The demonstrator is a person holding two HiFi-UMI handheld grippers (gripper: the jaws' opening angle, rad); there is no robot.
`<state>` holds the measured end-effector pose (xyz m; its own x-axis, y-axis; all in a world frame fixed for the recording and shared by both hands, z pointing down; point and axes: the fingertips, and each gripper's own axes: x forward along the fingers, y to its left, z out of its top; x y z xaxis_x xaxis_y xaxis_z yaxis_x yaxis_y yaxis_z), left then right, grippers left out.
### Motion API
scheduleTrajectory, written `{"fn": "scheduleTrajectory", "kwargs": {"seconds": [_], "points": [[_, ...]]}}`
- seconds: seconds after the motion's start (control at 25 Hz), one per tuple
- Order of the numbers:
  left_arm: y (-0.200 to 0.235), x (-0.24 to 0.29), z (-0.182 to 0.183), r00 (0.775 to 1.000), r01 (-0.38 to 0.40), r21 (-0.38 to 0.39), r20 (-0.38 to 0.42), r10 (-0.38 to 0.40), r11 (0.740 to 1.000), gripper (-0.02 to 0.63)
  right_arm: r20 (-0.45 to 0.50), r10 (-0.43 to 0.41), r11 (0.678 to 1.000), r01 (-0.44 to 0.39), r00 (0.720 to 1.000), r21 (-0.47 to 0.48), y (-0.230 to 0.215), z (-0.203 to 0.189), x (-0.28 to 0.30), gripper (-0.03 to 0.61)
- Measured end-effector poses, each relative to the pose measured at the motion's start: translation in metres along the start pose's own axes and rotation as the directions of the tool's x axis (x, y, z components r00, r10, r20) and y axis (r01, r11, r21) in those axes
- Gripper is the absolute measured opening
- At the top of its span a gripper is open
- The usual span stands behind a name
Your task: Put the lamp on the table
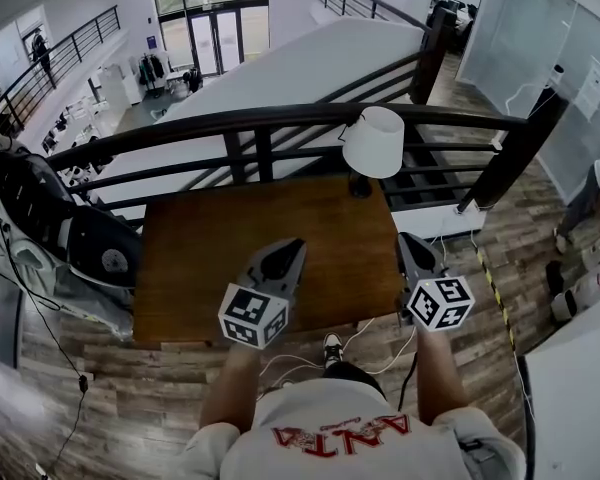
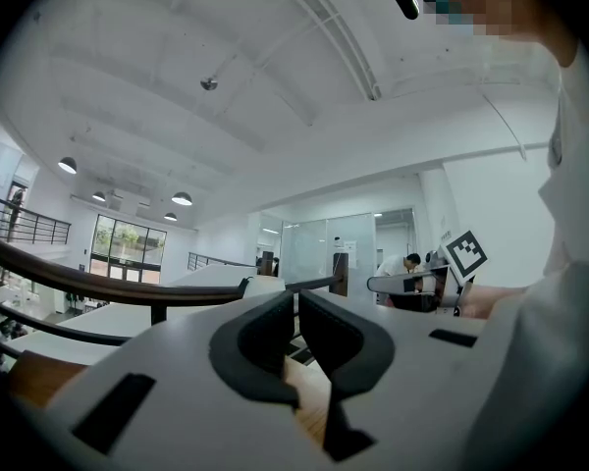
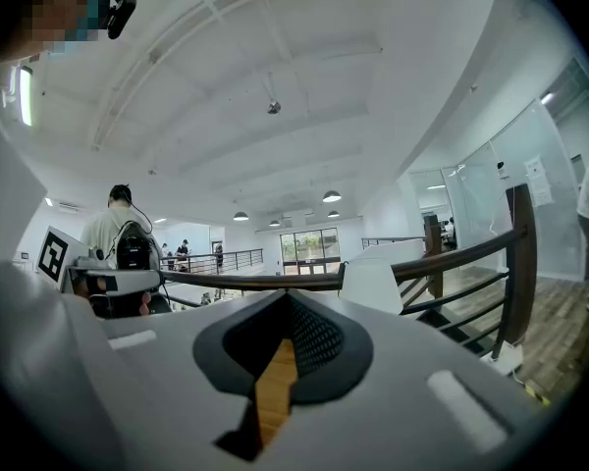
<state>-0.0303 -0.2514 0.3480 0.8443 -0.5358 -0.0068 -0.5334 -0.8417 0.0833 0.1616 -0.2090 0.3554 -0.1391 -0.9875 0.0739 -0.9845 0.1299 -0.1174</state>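
The lamp [image 1: 373, 143] stands at the counter's [image 1: 230, 238] far edge, its stem hidden beneath the shade. Left gripper [image 1: 291, 248] jaws stand a slit apart, empty; right gripper [image 1: 408, 241] jaws are closed on nothing.

**What stays out of sight around the lamp**

From your head view the lamp [image 1: 373, 143] is mostly shade: its stem is hidden beneath, with only a dark bit of base showing. On your side of the lamp, the left hand-held gripper [image 1: 292, 250] and the right hand-held gripper [image 1: 410, 243] cover parts of the table [image 1: 230, 248] front edge. In the right gripper view that gripper's body cuts off the lamp's lower part. The people [image 3: 184, 252] left of the lamp are too small to make out.
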Motion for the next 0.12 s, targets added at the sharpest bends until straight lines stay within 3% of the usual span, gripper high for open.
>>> {"fn": "scheduleTrajectory", "kwargs": {"seconds": [0.12], "points": [[-0.0016, -0.0072, -0.0003, 1.0, 0.007, 0.0, -0.002, -0.007, 1.0, 0.023, -0.002, -0.002, 1.0, 0.002, 1.0, 0.0, 0.0069, -0.0028, -0.0042, 0.002]]}}
